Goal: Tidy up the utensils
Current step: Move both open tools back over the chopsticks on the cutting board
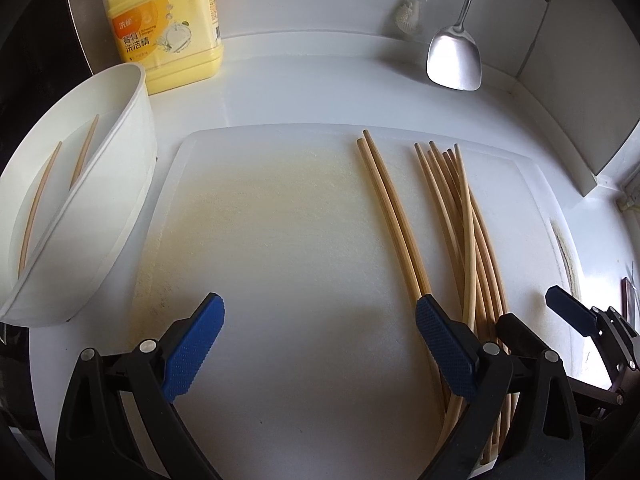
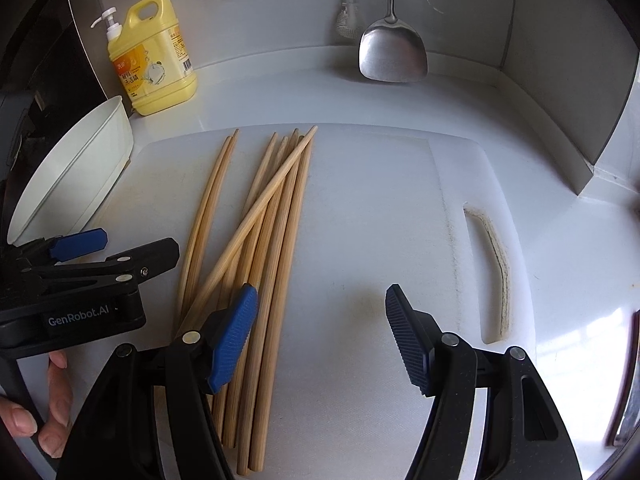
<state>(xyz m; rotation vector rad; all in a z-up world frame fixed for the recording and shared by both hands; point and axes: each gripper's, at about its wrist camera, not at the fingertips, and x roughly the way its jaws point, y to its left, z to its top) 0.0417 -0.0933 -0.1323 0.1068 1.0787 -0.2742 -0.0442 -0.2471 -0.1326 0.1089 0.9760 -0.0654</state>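
Since two chopsticks (image 1: 44, 196) are already lying inside the white holder (image 1: 132, 184) at the board's left edge, the sorting is looking underway, w/ most of the sticks not yet moved. Remaining wooden chopsticks are sitting on the white cutting board (image 1: 260, 220) in two lots: a neat pair (image 1: 384, 200) lying side by side, apart from the rest, and a loose pile (image 1: 460, 208) just beside it w/ one stick crossing diagonally over the others. That pair is prob. sitting apart because it's the next one to go; the crossed pile is going to need untangling first.

Left gripper (image 1: 320, 340) is hovering released over bare board, nothing between its blue pads; its right finger is overlapping the near ends of the pair and pile in view, but whether it's touching them I can't tell. Right gripper (image 2: 320, 336) is also hanging released and empty, left pad over the pile's near ends, right pad over bare board. Both are pointing steeply down at the near ends, likely because those ends are easiest to pinch.

Yellow dish soap bottle (image 1: 168, 28) and metal spatula (image 1: 454, 64) are standing back by the wall, well apart from the work. Fingers (image 2: 56, 400) of the person's left hand are showing around the left gripper's handle in the right wrist view.
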